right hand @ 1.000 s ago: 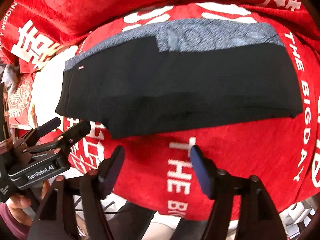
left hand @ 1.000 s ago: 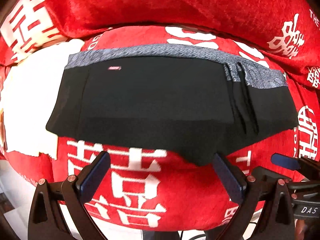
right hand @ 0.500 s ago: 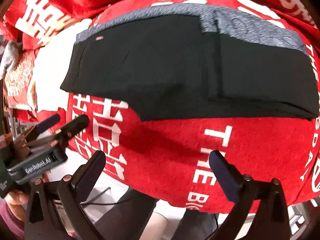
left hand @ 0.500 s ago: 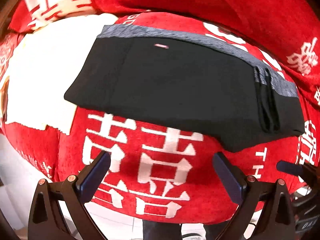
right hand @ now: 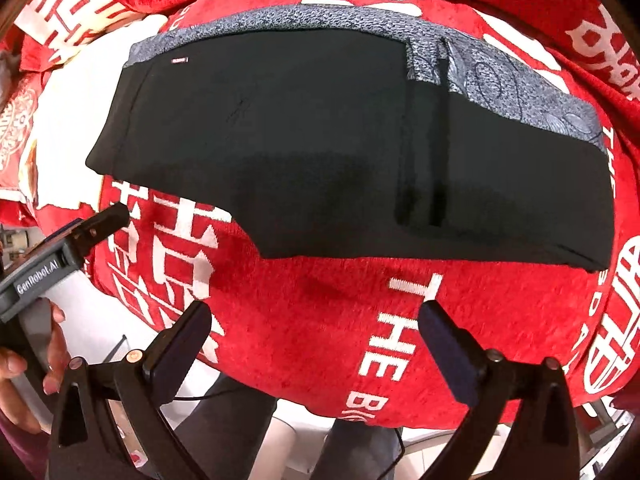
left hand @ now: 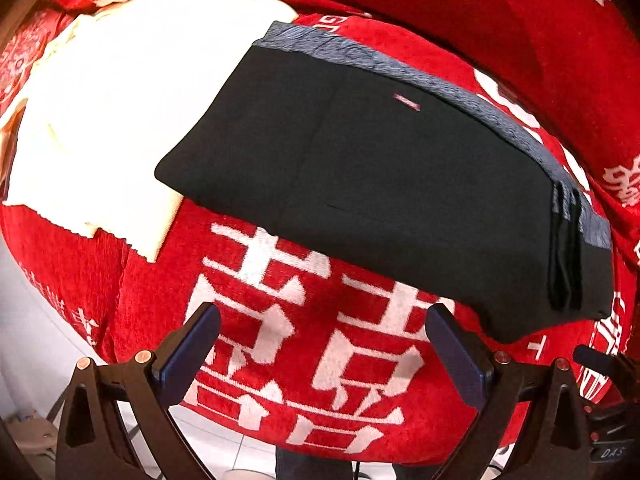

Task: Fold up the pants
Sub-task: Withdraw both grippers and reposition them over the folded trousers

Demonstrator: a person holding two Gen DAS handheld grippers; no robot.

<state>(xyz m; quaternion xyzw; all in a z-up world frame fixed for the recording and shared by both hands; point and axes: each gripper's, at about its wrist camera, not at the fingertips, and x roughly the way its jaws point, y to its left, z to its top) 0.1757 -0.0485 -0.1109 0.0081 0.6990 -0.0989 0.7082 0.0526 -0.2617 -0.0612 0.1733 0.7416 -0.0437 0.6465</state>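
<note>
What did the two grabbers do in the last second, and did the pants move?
The right gripper opened wide; it was narrower a second ago. Both grippers backed away from the pants, and the left gripper swung leftward. It stayed open. The pants stayed folded on the red blanket; nothing was grabbed.

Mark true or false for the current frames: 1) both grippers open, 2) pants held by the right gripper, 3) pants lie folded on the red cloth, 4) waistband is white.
1) True: the left gripper and right gripper are open, holding nothing.
2) False: the black pants lie free, clear of both grippers.
3) True: they lie folded on the red cloth.
4) False: the waistband is patterned grey.
</note>
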